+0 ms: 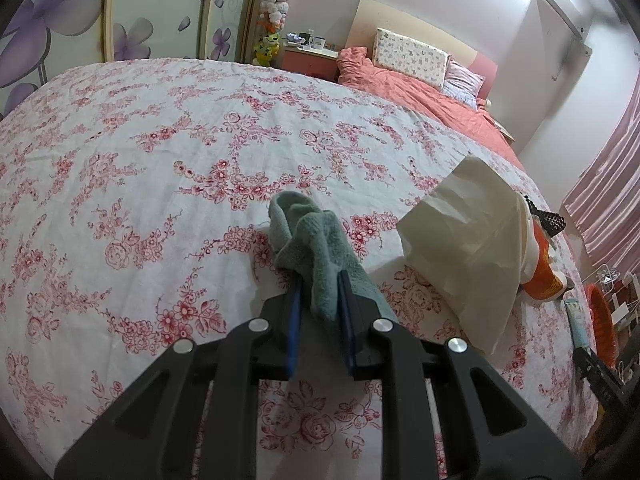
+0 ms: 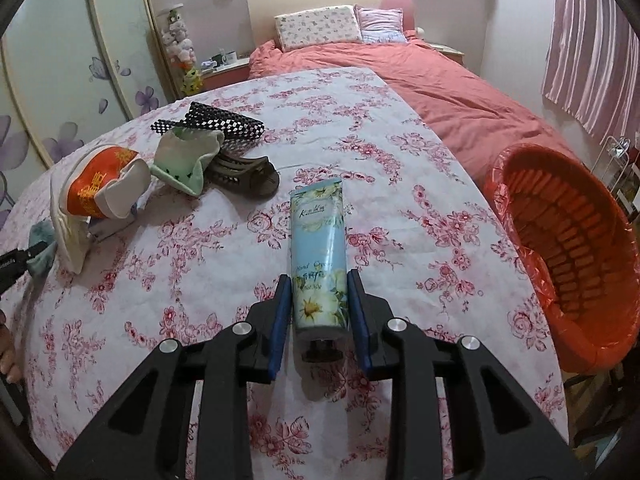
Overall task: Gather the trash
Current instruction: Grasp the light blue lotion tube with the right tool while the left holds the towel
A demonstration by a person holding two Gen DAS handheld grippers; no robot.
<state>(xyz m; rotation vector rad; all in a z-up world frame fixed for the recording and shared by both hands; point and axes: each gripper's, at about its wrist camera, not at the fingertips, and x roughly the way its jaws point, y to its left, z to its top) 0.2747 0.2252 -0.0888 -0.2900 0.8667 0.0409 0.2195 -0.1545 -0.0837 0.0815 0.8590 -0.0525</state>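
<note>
bedroom | bed (image 2: 440, 80) with coral quilt, two pillows (image 2: 320, 26) at pale headboard (image 2: 312, 0) | wardrobe doors (image 1: 160, 8) with purple flowers | pink striped curtain (image 2: 592, 40) | nightstand (image 1: 308, 58) with mugs

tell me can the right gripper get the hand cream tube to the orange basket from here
Probably yes: the right gripper has the hand cream tube between its fingers, and the orange basket stands open just beside it with nothing between.
</note>
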